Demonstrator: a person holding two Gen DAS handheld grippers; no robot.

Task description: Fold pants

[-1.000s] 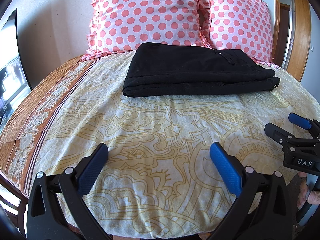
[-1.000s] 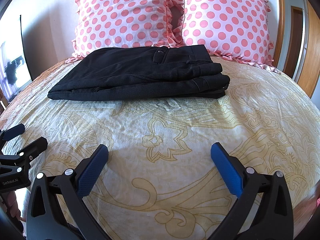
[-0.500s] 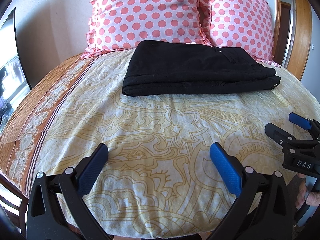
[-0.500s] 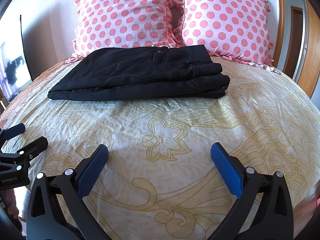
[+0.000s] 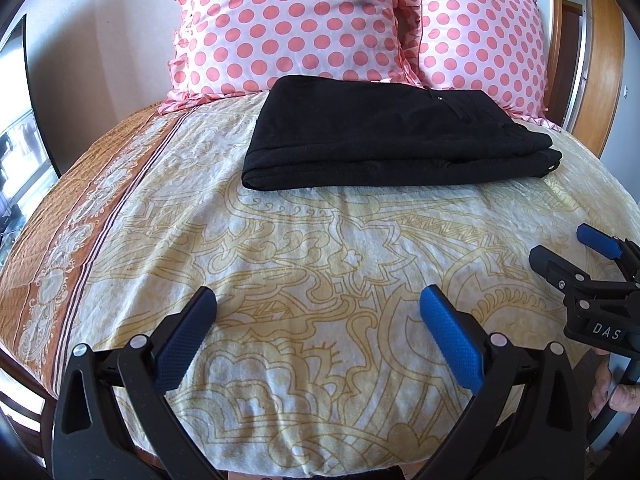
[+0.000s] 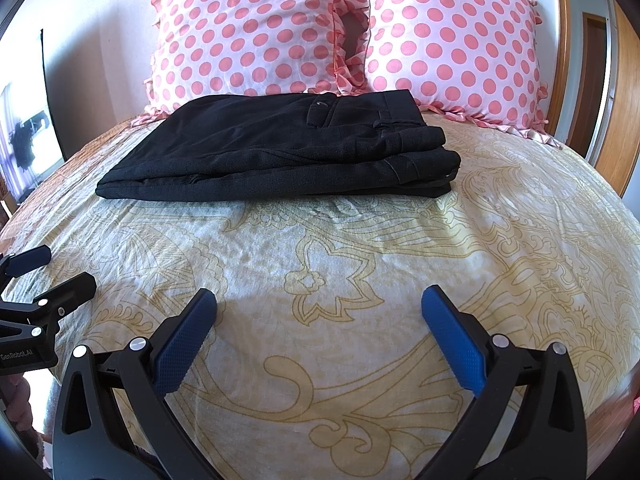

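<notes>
Black pants (image 5: 380, 136) lie folded in a flat rectangular stack on the patterned bedspread, in front of the pillows; they also show in the right wrist view (image 6: 288, 152) with the waistband and pocket to the right. My left gripper (image 5: 318, 300) is open and empty, well short of the pants, near the bed's front edge. My right gripper (image 6: 319, 300) is open and empty, also short of the pants. The right gripper shows at the right edge of the left wrist view (image 5: 576, 248); the left gripper shows at the left edge of the right wrist view (image 6: 48, 268).
Two pink polka-dot pillows (image 5: 288, 28) (image 6: 452, 40) stand against the wall behind the pants. The yellow and cream bedspread (image 5: 320, 240) has an orange border on the left. A wooden door frame (image 5: 600, 60) stands at the right.
Both grippers have stayed open. The left wrist view has shifted slightly, so the pants sit a little lower; the right wrist view is unchanged.
</notes>
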